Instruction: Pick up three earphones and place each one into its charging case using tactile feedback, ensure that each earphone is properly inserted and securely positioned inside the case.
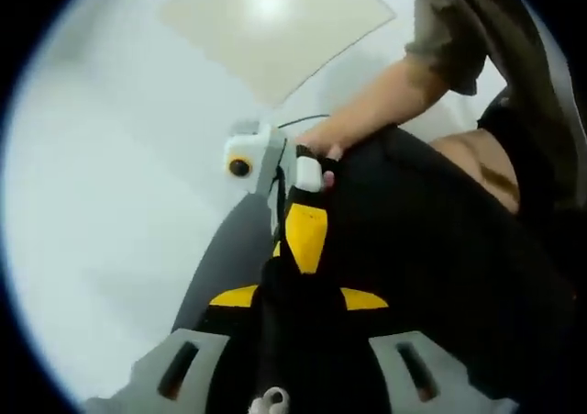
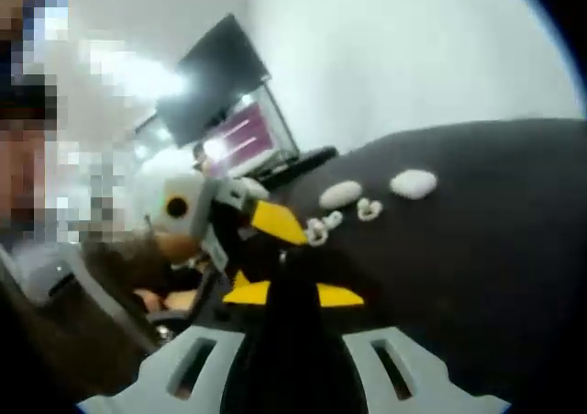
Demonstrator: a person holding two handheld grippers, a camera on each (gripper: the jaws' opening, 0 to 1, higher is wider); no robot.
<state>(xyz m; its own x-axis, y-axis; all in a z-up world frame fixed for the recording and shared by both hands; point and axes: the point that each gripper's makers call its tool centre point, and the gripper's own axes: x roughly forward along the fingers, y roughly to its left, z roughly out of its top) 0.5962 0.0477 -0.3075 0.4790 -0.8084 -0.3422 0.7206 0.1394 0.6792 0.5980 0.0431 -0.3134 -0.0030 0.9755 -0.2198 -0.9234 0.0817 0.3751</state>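
The step in hand looked like the very start: going for the first earphone. To do it well, the person should bring one pair of tongs down slowly, open them a little, and pinch one small earphone softly so it does not roll.

In the right gripper view, the black bench carried two white cases near its far edge. Three small white earphones lay just beside the cases, on the near side.

The right tongs were well apart from the earphones and held nothing. Their jaws looked pressed together. The left tongs hung near the earphones, by the bench's left edge.

In the left gripper view, the left tongs looked closed too.
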